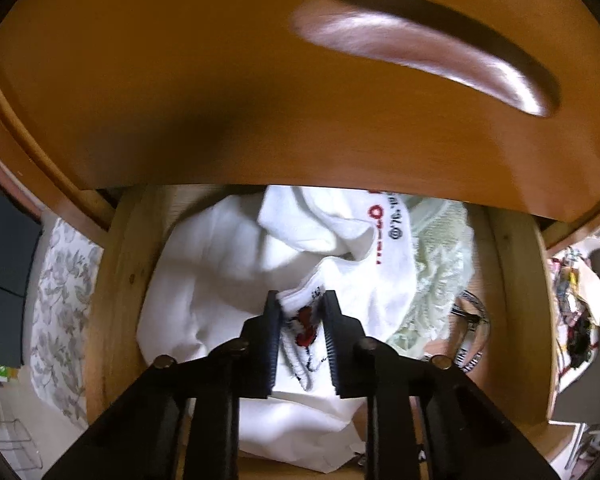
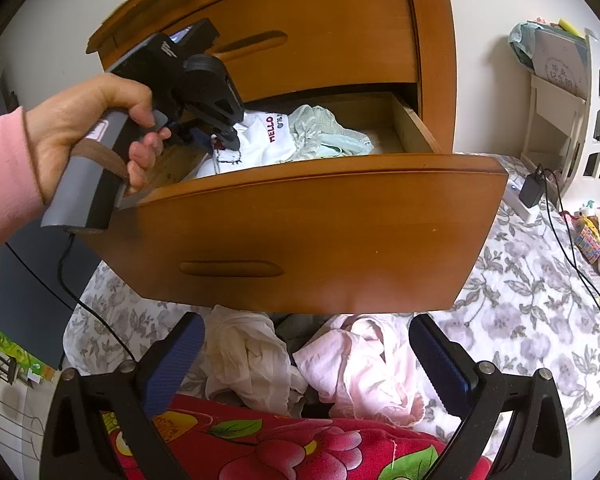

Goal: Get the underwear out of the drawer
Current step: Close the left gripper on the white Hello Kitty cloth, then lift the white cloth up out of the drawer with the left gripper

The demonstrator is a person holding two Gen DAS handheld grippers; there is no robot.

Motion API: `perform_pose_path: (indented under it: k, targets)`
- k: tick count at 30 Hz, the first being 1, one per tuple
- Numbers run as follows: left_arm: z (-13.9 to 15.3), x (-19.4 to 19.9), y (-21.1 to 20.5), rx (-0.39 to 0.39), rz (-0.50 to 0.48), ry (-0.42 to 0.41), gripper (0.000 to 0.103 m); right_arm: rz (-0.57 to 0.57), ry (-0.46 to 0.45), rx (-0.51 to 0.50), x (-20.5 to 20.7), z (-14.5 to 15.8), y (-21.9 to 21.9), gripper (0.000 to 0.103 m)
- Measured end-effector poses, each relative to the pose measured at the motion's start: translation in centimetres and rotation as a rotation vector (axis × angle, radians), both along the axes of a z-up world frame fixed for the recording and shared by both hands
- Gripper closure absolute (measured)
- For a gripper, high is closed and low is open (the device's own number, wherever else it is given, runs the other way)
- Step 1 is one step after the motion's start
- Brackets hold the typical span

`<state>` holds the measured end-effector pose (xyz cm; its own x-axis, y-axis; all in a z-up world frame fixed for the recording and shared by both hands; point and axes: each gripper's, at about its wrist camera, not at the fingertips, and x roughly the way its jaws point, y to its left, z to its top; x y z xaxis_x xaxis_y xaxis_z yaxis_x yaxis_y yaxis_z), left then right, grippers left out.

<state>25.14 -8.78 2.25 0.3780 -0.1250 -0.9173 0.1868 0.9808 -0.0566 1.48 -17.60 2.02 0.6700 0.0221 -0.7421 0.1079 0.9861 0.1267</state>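
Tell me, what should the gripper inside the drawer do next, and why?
Probably lift straight up. The left gripper has its fingers closed around a fold of the white underwear with red print, which lies inside the open drawer. The closed drawer above hangs close over it, so a gentle pull up and outward looks safest. The right gripper is open, holding nothing.

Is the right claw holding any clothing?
No, the right claw is open and empty above the pale pink garment.

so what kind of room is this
Most likely a bedroom: a wooden dresser with its drawer open on underwear, and a floral quilt spread below it.
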Motion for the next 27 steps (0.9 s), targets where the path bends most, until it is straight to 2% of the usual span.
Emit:
perform_pose_path:
  k: [4, 6, 13, 22, 27]
  targets:
    - [-0.4, -0.2, -0.9, -0.01, -0.033, -0.001, 0.086, 0.001, 0.001, -0.002, 0.0, 0.0, 0.1, 0.0]
    - [-0.4, -0.3, -1.0, -0.016, -0.042, -0.004, 0.09, 0.001, 0.001, -0.001, 0.0, 0.0, 0.1, 0.0]
    - [0.3, -2.6, -1.1, -0.058, -0.051, -0.041, 0.092, 0.0, 0.003, 0.0, 0.0, -0.1, 0.0, 0.0]
    - [4.8, -5.7, 1.4, -0.177, -0.073, -0.14, 0.092, -0.005, 0.008, -0.011, 0.0, -0.2, 0.1, 0.0]
    - [7.9, -7.5, 3.5, -0.231, -0.068, -0.227, 0.092, -0.008, 0.011, -0.026, 0.0, -0.2, 0.2, 0.0]
